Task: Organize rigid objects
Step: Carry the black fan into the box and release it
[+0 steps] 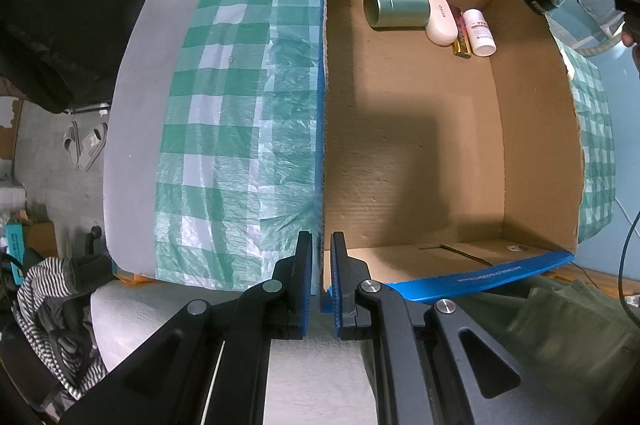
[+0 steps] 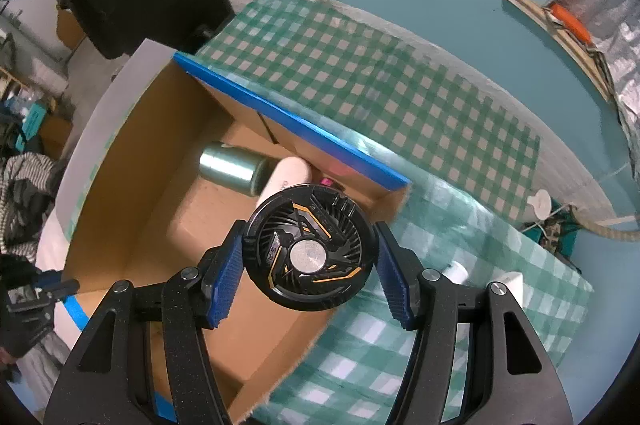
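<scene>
The fan [image 2: 310, 251] is a round black disc with thin radial ribs, some orange lines on its face and a silver hub in the middle. It is held in the right gripper [image 2: 310, 257], whose blue-padded fingers [image 2: 226, 279] stand about half open and press on the rim from two opposite sides. The fan hangs above the box [image 2: 168, 153], over its corner near the right wall, and its flat face looks up toward the camera. Being round, it has no clear long axis.

The box is brown cardboard with blue tape on its edges, and it stands on the counter [image 1: 132, 129], which is covered by a green checked cloth [image 1: 232, 129]. At the far end of the box floor four things lie in a row: a green can [image 1: 396, 8] on its side with its round end to the left in the left wrist view, a white case [image 1: 440, 19] touching it, a small dark and gold packet [image 1: 460, 43], and a white bottle [image 1: 480, 33] lying beside that. The rest of the floor is bare cardboard.

The left gripper [image 1: 321, 265] is closed on the left wall of the box at the near corner, one finger outside and one inside.

On the floor, left of the counter, lie slippers [image 1: 86, 143] and striped cloth [image 1: 44, 289].
</scene>
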Tool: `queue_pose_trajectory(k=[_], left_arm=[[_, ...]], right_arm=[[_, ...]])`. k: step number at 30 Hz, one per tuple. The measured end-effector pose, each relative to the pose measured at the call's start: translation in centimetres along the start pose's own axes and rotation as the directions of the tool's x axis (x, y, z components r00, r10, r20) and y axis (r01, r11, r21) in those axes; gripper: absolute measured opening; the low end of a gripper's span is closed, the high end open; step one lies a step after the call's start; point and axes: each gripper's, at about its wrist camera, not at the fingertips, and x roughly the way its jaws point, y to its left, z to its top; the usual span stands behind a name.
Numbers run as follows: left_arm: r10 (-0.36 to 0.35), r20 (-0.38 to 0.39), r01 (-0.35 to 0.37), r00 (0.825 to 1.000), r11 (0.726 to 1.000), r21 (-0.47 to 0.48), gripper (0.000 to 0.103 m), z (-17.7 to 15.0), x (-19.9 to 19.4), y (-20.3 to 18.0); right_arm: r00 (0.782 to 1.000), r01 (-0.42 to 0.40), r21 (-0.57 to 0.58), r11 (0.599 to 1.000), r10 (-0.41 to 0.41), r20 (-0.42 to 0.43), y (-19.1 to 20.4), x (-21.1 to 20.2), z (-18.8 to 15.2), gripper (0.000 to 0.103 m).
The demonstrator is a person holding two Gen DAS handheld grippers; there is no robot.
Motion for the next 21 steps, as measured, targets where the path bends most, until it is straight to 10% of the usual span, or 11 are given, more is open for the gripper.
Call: queue_pose_trajectory(k=[21], left_arm=[[0.011,0.002,-0.011,1.0,1.0,0.005,0.008,0.2,-0.2,-0.2]], right_arm=[[0.999,0.005,0.009,1.0,-0.004,-0.041,0.1,3.1,0.5,0.062]])
